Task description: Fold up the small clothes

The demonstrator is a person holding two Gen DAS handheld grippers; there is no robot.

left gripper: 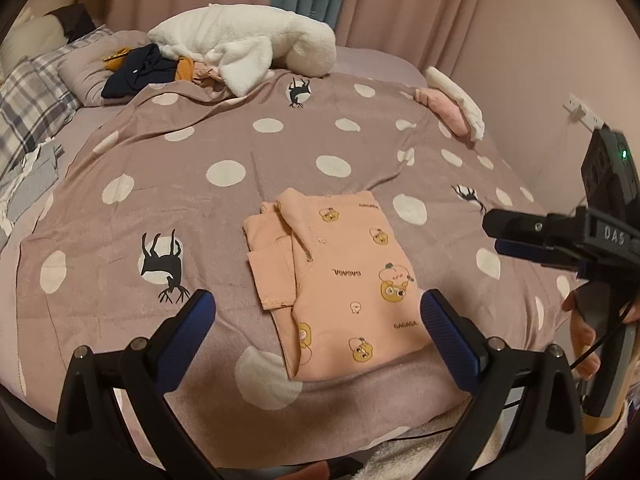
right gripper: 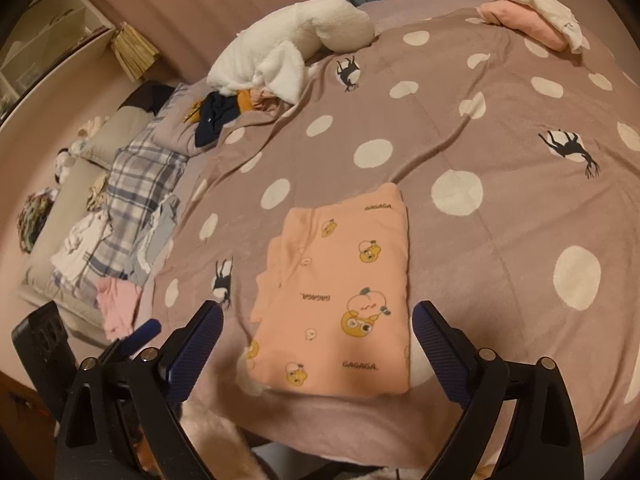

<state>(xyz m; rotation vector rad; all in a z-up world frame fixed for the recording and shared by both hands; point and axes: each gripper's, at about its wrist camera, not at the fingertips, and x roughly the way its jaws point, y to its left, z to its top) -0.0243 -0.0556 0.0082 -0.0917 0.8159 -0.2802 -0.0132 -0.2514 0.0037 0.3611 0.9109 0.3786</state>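
Peach printed top [left gripper: 340,272] lies folded flat on the polka-dot bedspread [left gripper: 224,208], near the bed's front edge; left claw [left gripper: 316,312] spread wide above its near end, nothing between the pads; right claw [right gripper: 318,324] likewise apart and empty over the same garment; white fluffy blanket [left gripper: 244,44] and dark clothes [left gripper: 136,72] piled well behind; pink-and-white folded stack [left gripper: 452,108] far right.
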